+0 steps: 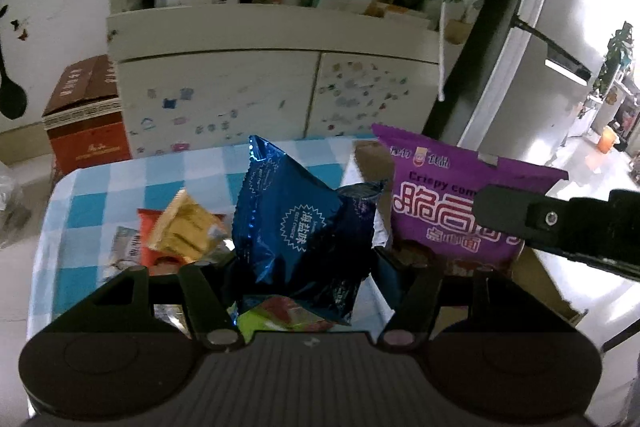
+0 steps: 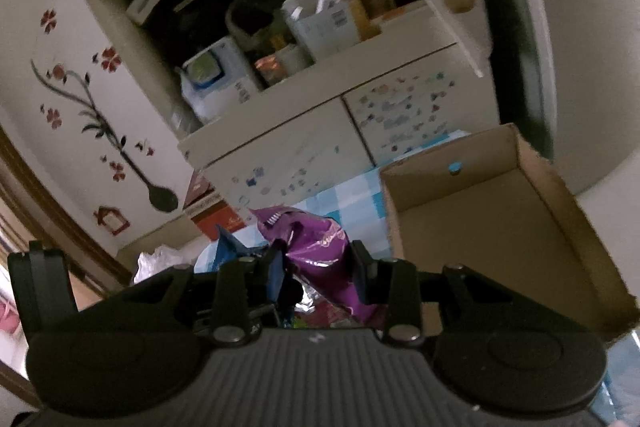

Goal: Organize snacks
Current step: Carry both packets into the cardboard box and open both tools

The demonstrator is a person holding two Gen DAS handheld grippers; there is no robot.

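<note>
A: Left tongs (image 1: 304, 263)?
B: I pinch the blue packet (image 1: 298, 227) above the surface (image 1: 100, 195) — lifted for sorting.
A: Right tongs (image 2: 318, 271)?
B: Clamped on the purple bag (image 2: 320, 247), beside the cardboard box (image 2: 560, 211) — its likely destination.

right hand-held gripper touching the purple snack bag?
Touching. The right wrist view shows the right hand-held gripper with both fingers pressed into the crinkled purple foil snack bag, pinching it above the brown cardboard box.

wall: white, red flower decals (image 2: 60, 83) at 9 o'clock
cabinet (image 1: 276, 91): cream, stickered doors, 12 o'clock
fridge (image 1: 532, 27): grey, 2 o'clock
floor (image 1: 580, 163): glossy, pale, 3 o'clock
</note>
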